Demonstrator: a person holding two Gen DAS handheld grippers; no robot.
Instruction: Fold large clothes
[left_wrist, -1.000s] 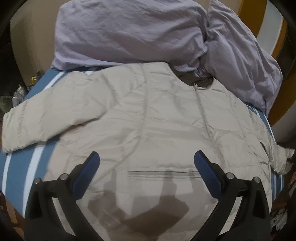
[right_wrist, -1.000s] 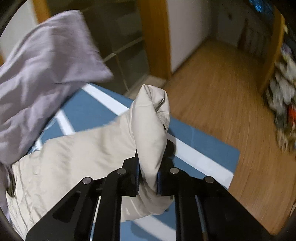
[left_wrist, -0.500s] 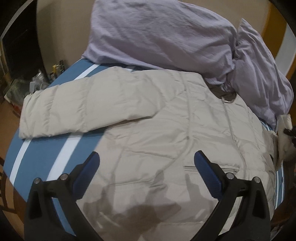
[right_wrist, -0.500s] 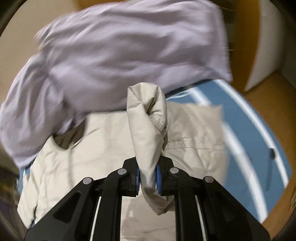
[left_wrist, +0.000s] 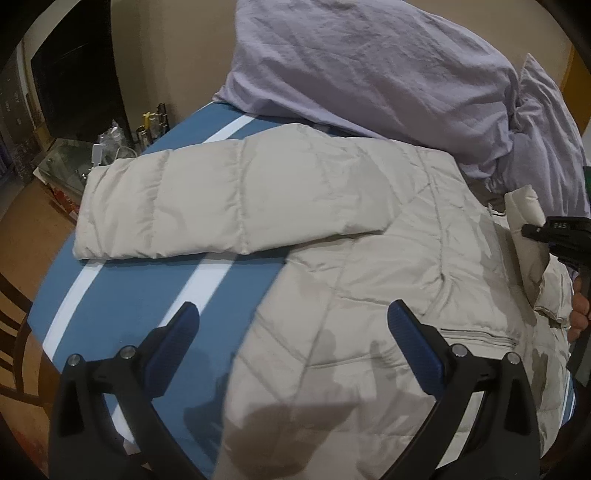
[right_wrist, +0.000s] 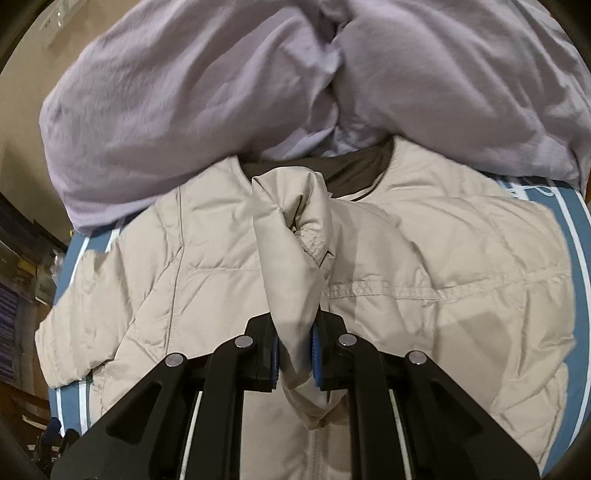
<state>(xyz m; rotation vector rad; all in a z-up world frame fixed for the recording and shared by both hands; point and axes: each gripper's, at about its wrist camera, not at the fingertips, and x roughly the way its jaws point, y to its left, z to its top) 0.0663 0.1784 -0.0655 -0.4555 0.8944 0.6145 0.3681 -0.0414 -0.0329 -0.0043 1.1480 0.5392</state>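
A beige quilted jacket (left_wrist: 369, 266) lies front up on a blue bed cover with white stripes (left_wrist: 129, 295). One sleeve (left_wrist: 221, 199) stretches flat to the left. My left gripper (left_wrist: 291, 332) is open and empty, above the jacket's lower body near the pocket zip. My right gripper (right_wrist: 294, 358) is shut on the cuff end of the other sleeve (right_wrist: 291, 251), held up over the jacket's chest (right_wrist: 443, 258) just below the dark collar lining (right_wrist: 351, 166). The right gripper and held cuff also show at the right edge of the left wrist view (left_wrist: 524, 210).
A crumpled lilac duvet (left_wrist: 388, 66) is piled at the head of the bed, touching the jacket's collar; it also shows in the right wrist view (right_wrist: 258, 74). A glass side table with clutter (left_wrist: 92, 155) stands left of the bed. A dark chair back (left_wrist: 11, 332) is at the left edge.
My right gripper has swung the held sleeve from the bed's side inward over the jacket's chest. My left gripper has shifted left, bringing the flat sleeve and bed cover into fuller view.
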